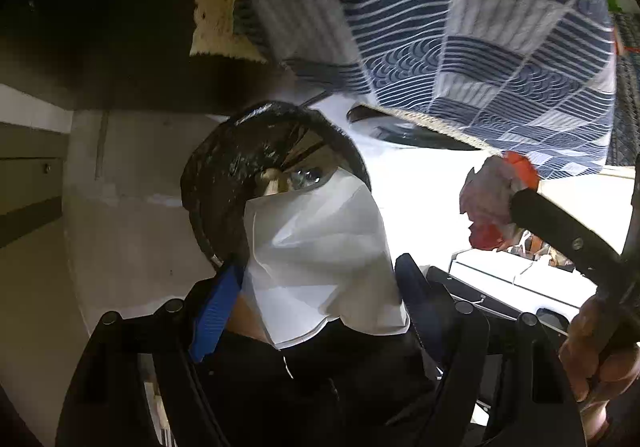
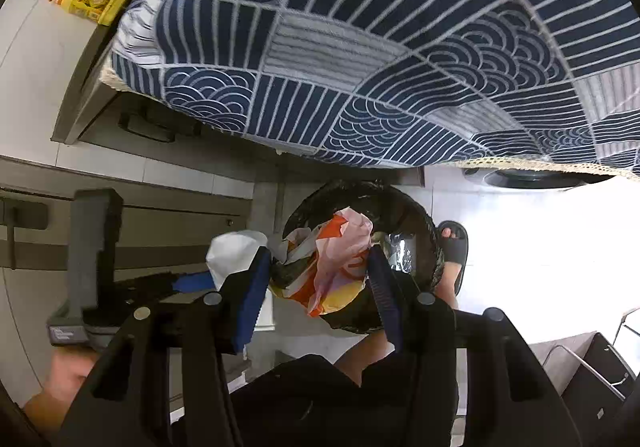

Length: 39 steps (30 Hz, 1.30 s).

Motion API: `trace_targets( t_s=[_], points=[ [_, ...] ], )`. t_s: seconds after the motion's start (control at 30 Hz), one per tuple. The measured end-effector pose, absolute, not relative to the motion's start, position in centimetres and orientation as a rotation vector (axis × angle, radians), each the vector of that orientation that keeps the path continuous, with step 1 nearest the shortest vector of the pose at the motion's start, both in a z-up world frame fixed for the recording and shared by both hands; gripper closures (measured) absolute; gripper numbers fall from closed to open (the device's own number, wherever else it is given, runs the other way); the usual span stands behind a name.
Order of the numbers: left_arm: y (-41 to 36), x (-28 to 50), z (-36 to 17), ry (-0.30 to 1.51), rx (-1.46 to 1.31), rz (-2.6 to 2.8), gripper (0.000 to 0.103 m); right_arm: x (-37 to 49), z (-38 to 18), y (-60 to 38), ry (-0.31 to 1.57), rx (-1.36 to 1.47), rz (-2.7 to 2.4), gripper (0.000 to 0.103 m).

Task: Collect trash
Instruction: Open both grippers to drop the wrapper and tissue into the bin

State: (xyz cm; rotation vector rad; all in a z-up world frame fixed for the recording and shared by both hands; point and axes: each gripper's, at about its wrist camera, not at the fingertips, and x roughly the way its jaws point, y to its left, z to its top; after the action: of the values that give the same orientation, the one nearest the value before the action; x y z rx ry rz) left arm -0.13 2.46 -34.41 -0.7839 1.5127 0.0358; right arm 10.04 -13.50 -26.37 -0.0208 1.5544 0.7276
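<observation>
Both: left hand-held gripper (image 1: pixel 320 287) clamps creased white paper (image 1: pixel 320 247), right (image 2: pixel 316 279) crumpled orange wrapper (image 2: pixel 336 263).

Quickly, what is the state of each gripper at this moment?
Left gripper: closed on the white paper.
Right gripper: closed on the crumpled orange and pink wrapper, above the black-lined bin.

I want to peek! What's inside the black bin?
The bin has a shiny black liner and something small and glinting at the bottom. The white paper held over it hides the rest.
</observation>
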Motion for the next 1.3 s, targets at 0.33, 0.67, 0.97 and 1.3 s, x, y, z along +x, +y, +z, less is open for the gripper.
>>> trace_targets(
  t_s=[0.33,0.67,0.97,1.3],
  points=[
    [3.2,0.1,-36.6,1.562,-0.832,0.111,0.007,11.9,-28.6,-13.4,1.609,0.107,0.730,0.025],
    [3.5,0.1,-36.7,1.573,-0.818,0.125,0.007,12.3,-28.7,-13.9,1.610,0.106,0.701,0.025],
    [4.2,0.4,-33.9,1.514,-0.801,0.108,0.007,11.4,-25.7,-14.4,1.545,0.082,0.707,0.025],
    [4.9,0.4,-28.9,1.420,-0.741,0.079,0.007,10.6,-21.4,-15.3,1.454,0.099,0.705,0.025]
  ],
)
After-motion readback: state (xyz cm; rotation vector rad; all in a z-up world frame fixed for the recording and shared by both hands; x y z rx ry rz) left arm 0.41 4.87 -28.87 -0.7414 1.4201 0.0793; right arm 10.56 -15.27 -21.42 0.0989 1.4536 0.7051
